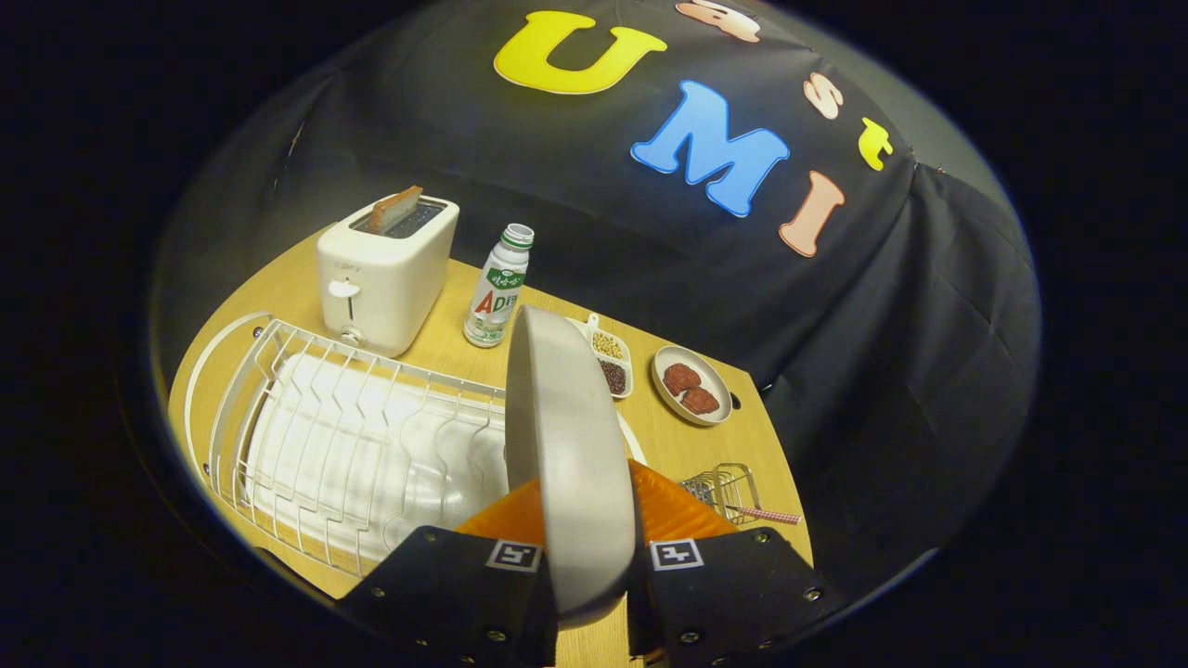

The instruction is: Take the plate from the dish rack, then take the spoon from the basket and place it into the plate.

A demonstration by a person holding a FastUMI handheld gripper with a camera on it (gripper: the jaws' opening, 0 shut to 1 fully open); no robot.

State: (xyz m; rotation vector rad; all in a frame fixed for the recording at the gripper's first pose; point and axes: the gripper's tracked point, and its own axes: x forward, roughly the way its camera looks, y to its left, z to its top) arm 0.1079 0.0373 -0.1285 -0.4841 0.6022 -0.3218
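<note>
A grey-white plate [566, 445] stands on edge between my fingers, and my gripper [589, 529] is shut on its rim. The plate is lifted above the right end of the white wire dish rack [343, 427], which lies to the left of the fingers. To the right, beyond the fingers, a small wire basket [722, 489] sits on the wooden table [687, 445]. A spoon with a pink checked handle [766, 513] pokes out of the basket.
A white toaster [385, 274] with a slice of bread stands behind the rack. A plastic bottle [498, 288] is beside it. Further right lie a small divided dish of beans [613, 362] and a shallow dish with two brown pieces [691, 385]. The table's right edge is near the basket.
</note>
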